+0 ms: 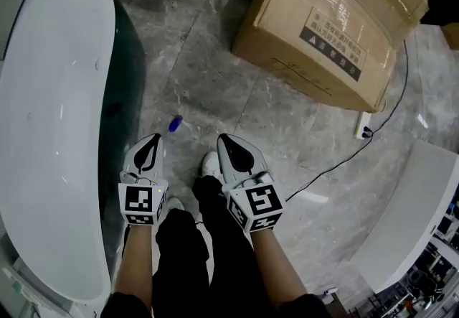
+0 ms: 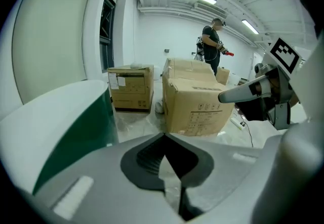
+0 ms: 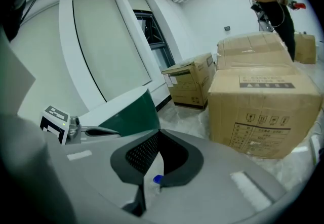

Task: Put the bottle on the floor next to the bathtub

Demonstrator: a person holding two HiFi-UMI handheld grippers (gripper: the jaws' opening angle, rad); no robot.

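Note:
The bottle (image 1: 175, 123) is clear with a blue cap and rests on the grey floor close to the dark green side of the white bathtub (image 1: 50, 115). My left gripper (image 1: 154, 138) is shut and empty, its tip just below and left of the cap. My right gripper (image 1: 221, 138) is also shut and empty, a little to the right of the bottle. In the right gripper view the blue cap (image 3: 157, 179) shows through the gap behind the closed jaws, below the right gripper (image 3: 159, 131). The left gripper (image 2: 164, 136) points at the boxes.
A large cardboard box (image 1: 330, 22) lies ahead on the right, with a power strip (image 1: 363, 125) and black cable beside it. A white curved fixture (image 1: 423, 216) stands at the right. My white shoe (image 1: 209, 164) is between the grippers. A person (image 2: 211, 41) stands far off.

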